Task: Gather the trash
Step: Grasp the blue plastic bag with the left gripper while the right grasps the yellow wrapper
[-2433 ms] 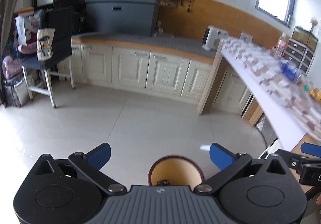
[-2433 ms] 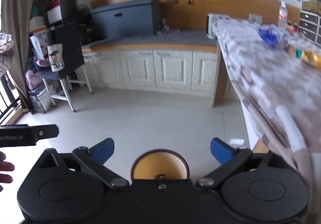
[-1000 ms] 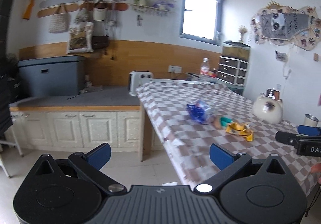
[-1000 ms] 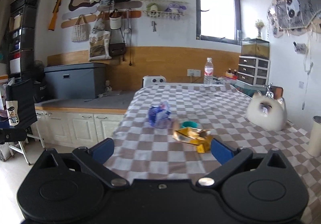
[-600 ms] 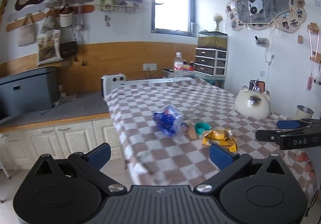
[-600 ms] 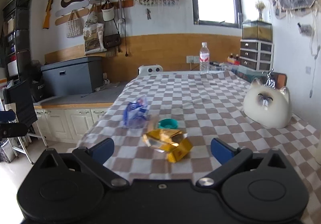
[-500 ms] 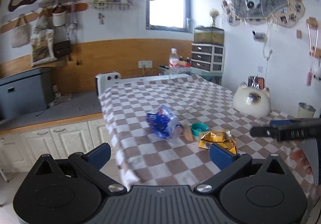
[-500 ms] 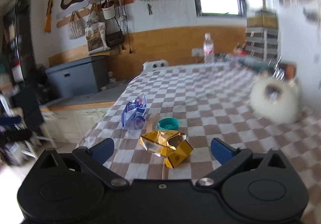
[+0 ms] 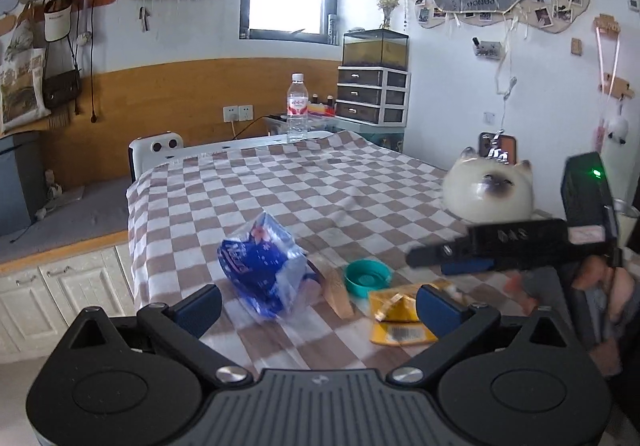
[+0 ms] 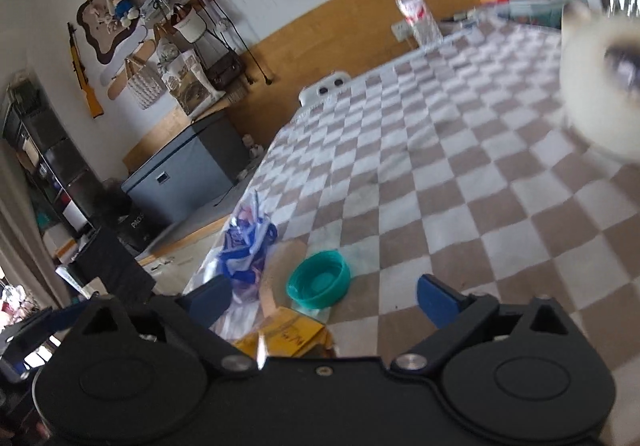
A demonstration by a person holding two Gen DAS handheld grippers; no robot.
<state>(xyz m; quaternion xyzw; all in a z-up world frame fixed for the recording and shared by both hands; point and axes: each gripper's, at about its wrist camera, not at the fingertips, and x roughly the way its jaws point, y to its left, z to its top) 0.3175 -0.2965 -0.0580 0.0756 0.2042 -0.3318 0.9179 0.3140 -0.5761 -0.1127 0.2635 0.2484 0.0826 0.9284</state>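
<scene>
Checkered tablecloth [image 9: 280, 186] under crumpled blue wrapper [image 9: 262, 270], teal cap [image 9: 366, 277], yellow packet [image 9: 400, 316]; left gripper [image 9: 318, 308] spread wide, empty; right gripper [image 9: 452, 260] just over packet

Right wrist: tilted cloth [image 10: 460, 166]; right gripper [image 10: 324, 300] splayed, empty, over yellow packet [image 10: 286, 336], cap [image 10: 318, 278], wrapper [image 10: 248, 246] beyond

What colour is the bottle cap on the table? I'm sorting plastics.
Teal bottle cap, clearest in the right wrist view.
</scene>
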